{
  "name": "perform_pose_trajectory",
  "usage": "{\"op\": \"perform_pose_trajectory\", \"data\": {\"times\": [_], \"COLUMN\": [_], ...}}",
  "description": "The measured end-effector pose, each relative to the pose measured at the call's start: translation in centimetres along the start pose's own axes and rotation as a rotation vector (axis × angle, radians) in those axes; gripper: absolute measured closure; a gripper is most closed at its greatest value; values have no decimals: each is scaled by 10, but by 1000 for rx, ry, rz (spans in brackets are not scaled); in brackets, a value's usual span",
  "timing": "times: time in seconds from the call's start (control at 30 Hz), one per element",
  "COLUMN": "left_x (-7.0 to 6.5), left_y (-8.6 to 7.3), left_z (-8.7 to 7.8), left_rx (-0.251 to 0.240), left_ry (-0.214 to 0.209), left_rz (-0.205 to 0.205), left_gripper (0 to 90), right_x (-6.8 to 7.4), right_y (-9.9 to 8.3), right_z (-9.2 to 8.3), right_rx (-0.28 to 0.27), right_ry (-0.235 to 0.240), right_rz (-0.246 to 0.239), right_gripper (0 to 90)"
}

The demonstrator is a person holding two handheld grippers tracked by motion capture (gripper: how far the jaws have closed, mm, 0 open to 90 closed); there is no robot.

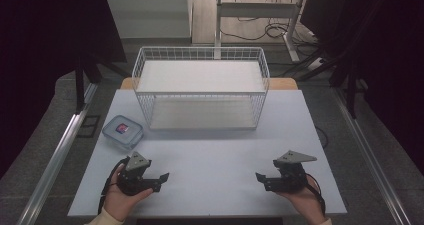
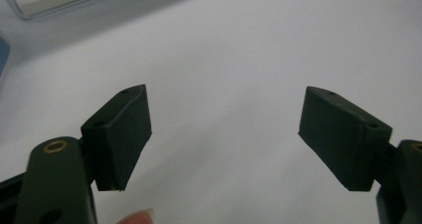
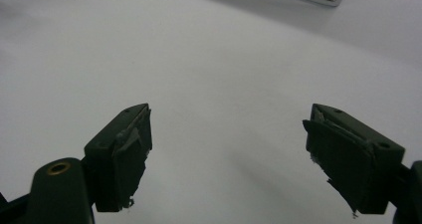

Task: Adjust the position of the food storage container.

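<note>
The white table (image 1: 210, 155) is carrying, at its far middle, a white wire basket (image 1: 200, 87) with its long axis lying across the table; nothing is lying in it, only the pale floor showing through its mesh. Off the basket's near-left corner, close to the table's left edge, a small clear lidded container (image 1: 123, 131) is sitting, with something red and blue showing through its lid, too small to identify. The container is lying just ahead of the left gripper (image 1: 159, 179), slightly to its outer side, and well apart from the right gripper (image 1: 261, 179), so the left hand (image 1: 122, 197) is judged the nearer for a reach to it. Both grippers are resting low near the table's front edge, pointing inward toward each other. In the left gripper view the left gripper (image 2: 224, 134) is standing with jaws wide apart and only bare tabletop between them; in the right gripper view the right gripper (image 3: 226, 149) is likewise gaping and holding nothing, its pads (image 3: 130, 157) looking frayed.
</note>
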State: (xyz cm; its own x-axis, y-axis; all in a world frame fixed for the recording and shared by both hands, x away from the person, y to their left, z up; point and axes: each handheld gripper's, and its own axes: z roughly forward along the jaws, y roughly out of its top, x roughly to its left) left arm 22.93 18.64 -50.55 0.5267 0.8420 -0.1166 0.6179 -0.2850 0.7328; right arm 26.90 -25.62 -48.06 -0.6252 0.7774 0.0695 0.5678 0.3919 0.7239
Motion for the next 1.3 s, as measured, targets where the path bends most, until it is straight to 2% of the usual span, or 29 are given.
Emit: {"op": "perform_pose_trajectory", "data": {"times": [0.43,0.57,0.7,0.83,1.03,1.13,1.3], "left_x": [0,1,-2,-3,3,8,19], "left_y": [-1,0,7,15,22,26,34], "left_z": [0,2,-1,-7,-11,-14,-18], "left_rx": [1,26,5,-6,17,19,25], "left_ry": [-13,-21,-25,-21,-27,-40,-35], "left_rz": [8,13,30,28,20,20,27], "left_gripper": [213,219,225,229,230,230,231], "right_x": [2,5,3,1,2,3,3], "right_y": [-2,-1,-3,-4,-5,-4,-4], "right_z": [4,3,3,2,2,2,5], "right_rx": [14,12,16,13,13,7,3], "right_ry": [17,27,34,40,39,36,22], "right_rz": [10,-10,-4,5,2,5,23], "right_gripper": [177,176,176,176,174,174,174]}}
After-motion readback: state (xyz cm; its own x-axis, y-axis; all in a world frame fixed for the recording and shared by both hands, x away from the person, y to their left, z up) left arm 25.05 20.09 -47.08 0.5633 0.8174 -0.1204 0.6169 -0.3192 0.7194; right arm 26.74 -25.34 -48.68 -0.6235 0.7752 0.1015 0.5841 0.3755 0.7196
